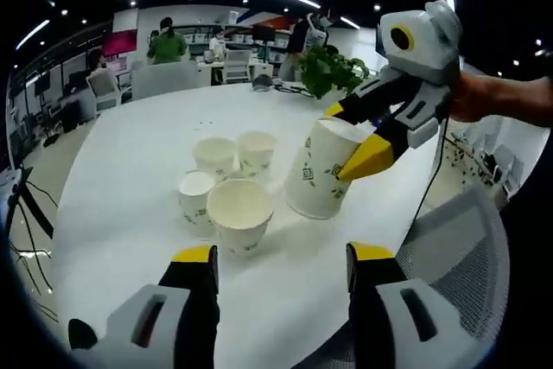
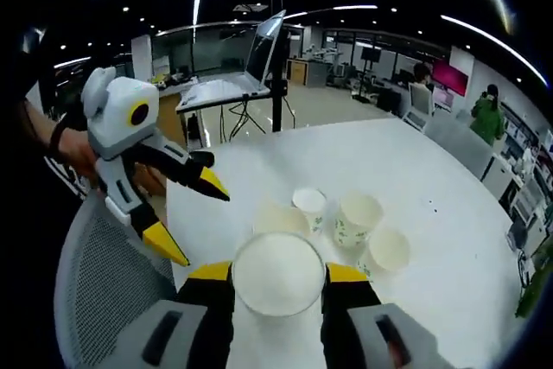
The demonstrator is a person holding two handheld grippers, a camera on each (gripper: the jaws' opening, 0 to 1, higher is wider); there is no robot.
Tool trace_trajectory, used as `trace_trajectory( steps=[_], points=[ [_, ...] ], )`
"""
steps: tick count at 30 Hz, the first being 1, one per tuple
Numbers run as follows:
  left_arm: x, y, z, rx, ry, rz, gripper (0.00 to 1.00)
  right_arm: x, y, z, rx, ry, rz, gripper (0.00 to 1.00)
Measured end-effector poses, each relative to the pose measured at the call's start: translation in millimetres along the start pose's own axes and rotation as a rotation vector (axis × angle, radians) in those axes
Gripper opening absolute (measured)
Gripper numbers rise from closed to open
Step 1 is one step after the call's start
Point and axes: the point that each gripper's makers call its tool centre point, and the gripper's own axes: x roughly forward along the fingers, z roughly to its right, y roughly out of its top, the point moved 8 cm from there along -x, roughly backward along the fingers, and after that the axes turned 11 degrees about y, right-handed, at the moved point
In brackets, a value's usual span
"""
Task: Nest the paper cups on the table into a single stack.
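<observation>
Paper cups: four loose cups (image 1: pixel 226 187) stand upright, clustered on the white table (image 1: pixel 121 170). Right gripper (image 1: pixel 359 140) pinches a fifth, tilted cup (image 1: pixel 321 170) at its rim, at 3 o'clock of the cluster. Left gripper (image 1: pixel 281 270) holds nothing, jaws spread, at 6 o'clock of the cluster.

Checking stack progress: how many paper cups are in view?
5. One cup sits gripped in the right tool; four loose cups cluster on the table. Nested cups may be hidden.
</observation>
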Motion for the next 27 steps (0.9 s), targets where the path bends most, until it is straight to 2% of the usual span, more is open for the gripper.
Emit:
trace_trajectory(
  steps=[9,15,18,27],
  points=[
    [8.5,5.2,9.4,0.007,-0.04,0.0,0.57,-5.8,15.6,-1.8,-0.032,0.018,0.027,0.38],
    [13.6,6.6,15.5,0.0,-0.06,0.001,0.55,-8.6,26.0,-10.0,-0.057,0.039,0.03,0.38],
    [15.4,7.5,18.6,-0.027,-0.07,0.007,0.54,-8.4,30.9,-15.3,-0.065,0.057,0.037,0.38],
    [19.2,9.5,23.0,-0.035,-0.095,0.019,0.48,-8.5,40.0,-22.6,-0.056,0.123,0.075,0.38]
  ],
)
